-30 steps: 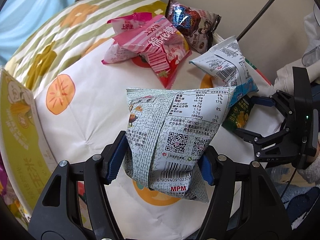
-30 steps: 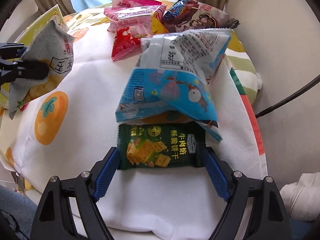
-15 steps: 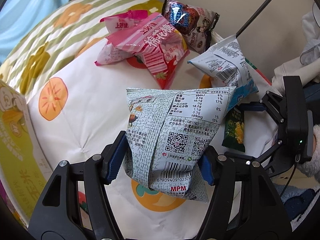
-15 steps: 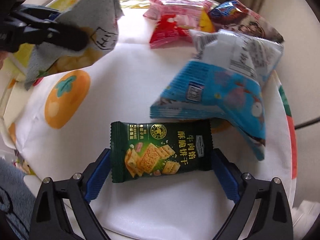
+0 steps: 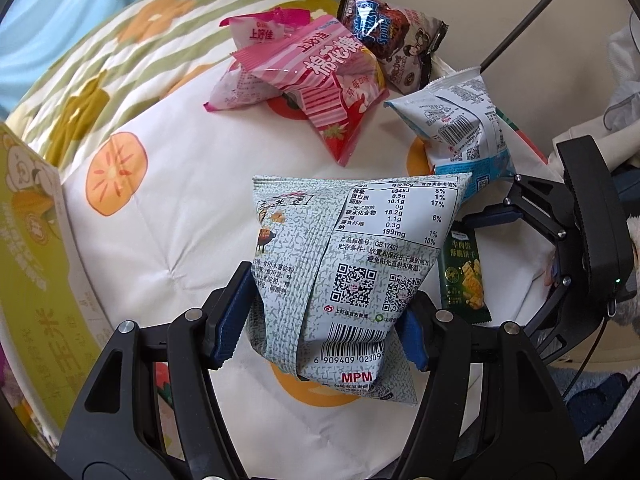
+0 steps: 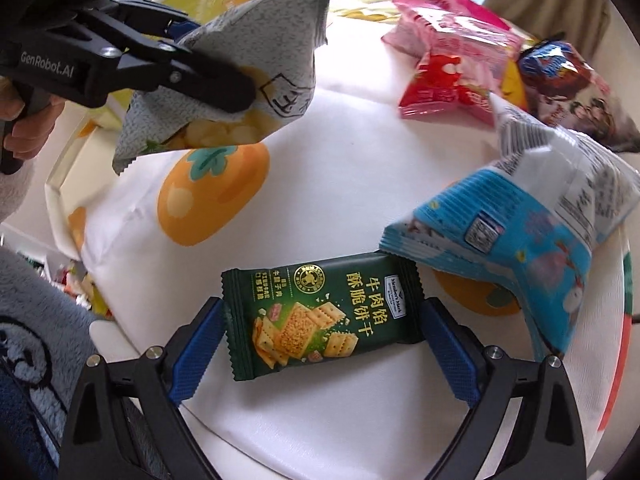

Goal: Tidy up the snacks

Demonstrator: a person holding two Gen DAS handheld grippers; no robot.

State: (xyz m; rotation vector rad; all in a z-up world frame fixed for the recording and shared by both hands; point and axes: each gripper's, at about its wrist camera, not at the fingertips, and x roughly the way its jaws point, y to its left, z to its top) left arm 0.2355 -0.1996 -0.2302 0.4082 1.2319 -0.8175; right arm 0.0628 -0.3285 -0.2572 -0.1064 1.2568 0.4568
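My left gripper point(image 5: 320, 320) is shut on a grey-white snack bag point(image 5: 352, 264) and holds it above the cushion; the bag also shows in the right wrist view point(image 6: 240, 92). My right gripper point(image 6: 322, 334) is closed on a flat green cracker packet point(image 6: 320, 320), its blue pads touching both ends, and holds it just above the cushion; the packet also shows in the left wrist view point(image 5: 464, 276). A blue-and-white bag point(image 6: 532, 216), pink bags point(image 5: 320, 76) and a dark brown bag point(image 5: 392, 52) lie on the cushion.
The snacks rest on a white cushion with orange fruit prints point(image 5: 160, 216). A yellow-green box point(image 5: 28, 272) stands at the left. A wall and a black cable point(image 5: 516, 28) are behind. A person's hand point(image 6: 20, 132) holds the left gripper.
My right gripper has closed on the green packet, lifted it slightly and swung left, away from the blue bag. My left gripper keeps holding the grey bag, now closer to the right gripper.
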